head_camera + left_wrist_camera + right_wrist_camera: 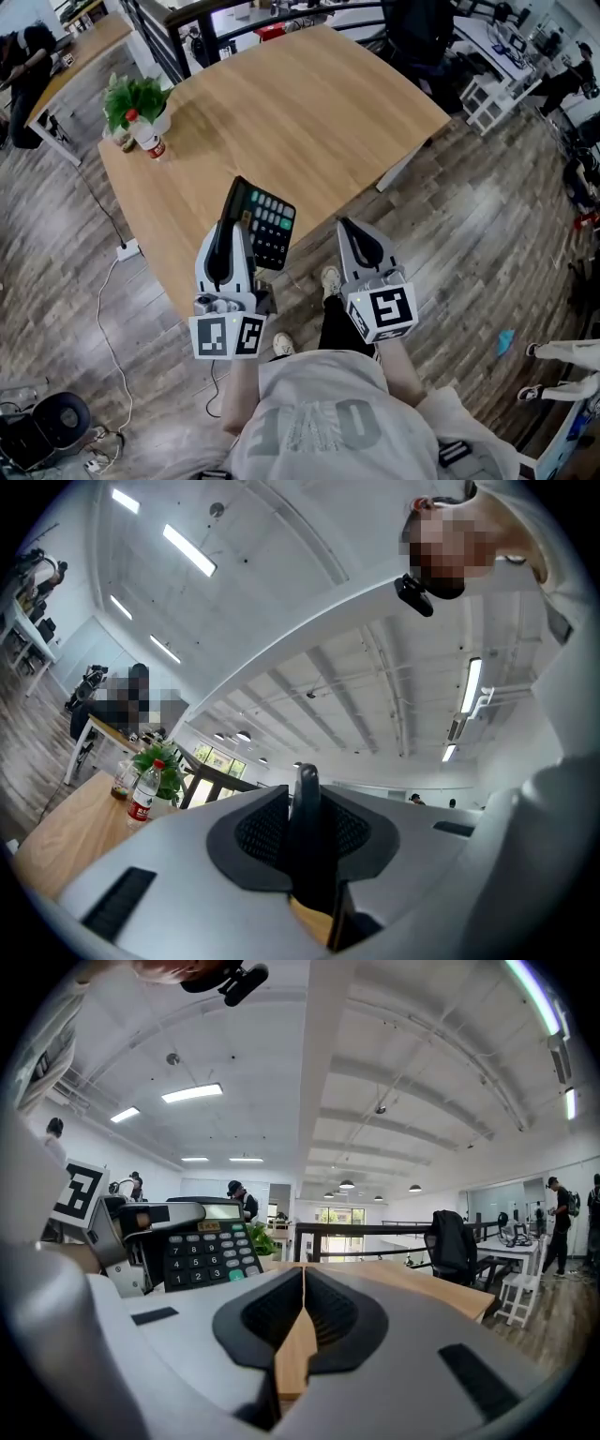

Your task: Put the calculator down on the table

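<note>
Grips the calculator (270, 228) by one edge in the left gripper (234, 228), jaws partly apart around it, pointing forward and slightly up, in the air over the near edge of the table (309, 112). Holds the right gripper (349, 230) alongside, roughly level, jaws together, empty.

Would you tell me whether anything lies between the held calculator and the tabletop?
Nothing visible does: the table ahead of the calculator in the left gripper is bare wood; the potted plant and bottle stand at its far-left corner.
</note>
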`<action>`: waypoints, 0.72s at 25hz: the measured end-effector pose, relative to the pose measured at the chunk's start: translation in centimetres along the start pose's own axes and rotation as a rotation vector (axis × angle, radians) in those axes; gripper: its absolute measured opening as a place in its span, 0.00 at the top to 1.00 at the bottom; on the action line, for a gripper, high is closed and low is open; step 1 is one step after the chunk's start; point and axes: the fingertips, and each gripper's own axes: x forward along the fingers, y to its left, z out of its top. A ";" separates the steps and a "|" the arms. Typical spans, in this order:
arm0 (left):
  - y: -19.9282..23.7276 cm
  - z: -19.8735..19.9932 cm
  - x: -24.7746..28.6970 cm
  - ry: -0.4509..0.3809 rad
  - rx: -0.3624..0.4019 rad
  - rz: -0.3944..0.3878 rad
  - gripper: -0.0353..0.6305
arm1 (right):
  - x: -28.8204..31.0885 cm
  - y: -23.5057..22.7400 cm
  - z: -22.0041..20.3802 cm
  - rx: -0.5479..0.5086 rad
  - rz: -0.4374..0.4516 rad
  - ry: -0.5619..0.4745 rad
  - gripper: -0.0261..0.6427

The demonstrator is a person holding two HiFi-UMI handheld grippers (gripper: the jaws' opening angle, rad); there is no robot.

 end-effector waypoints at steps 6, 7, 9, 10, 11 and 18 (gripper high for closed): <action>-1.1 -2.0 8.3 -0.028 0.030 0.054 0.83 | 6.8 -7.4 0.7 -0.032 0.075 -0.029 0.93; -1.3 -2.4 9.8 -0.031 0.037 0.064 0.83 | 7.9 -8.6 0.8 -0.033 0.085 -0.036 0.93; -1.7 -3.3 12.6 -0.030 0.059 0.087 0.83 | 9.8 -11.0 0.8 -0.030 0.102 -0.044 0.93; -2.0 -3.7 14.0 -0.030 0.069 0.098 0.83 | 10.7 -12.3 0.8 -0.027 0.111 -0.045 0.93; -2.3 -4.0 15.5 -0.031 0.078 0.107 0.83 | 11.5 -13.6 0.9 -0.025 0.119 -0.046 0.93; -3.0 -3.8 21.9 -0.042 0.153 0.178 0.83 | 16.2 -21.0 2.7 -0.039 0.181 -0.054 0.93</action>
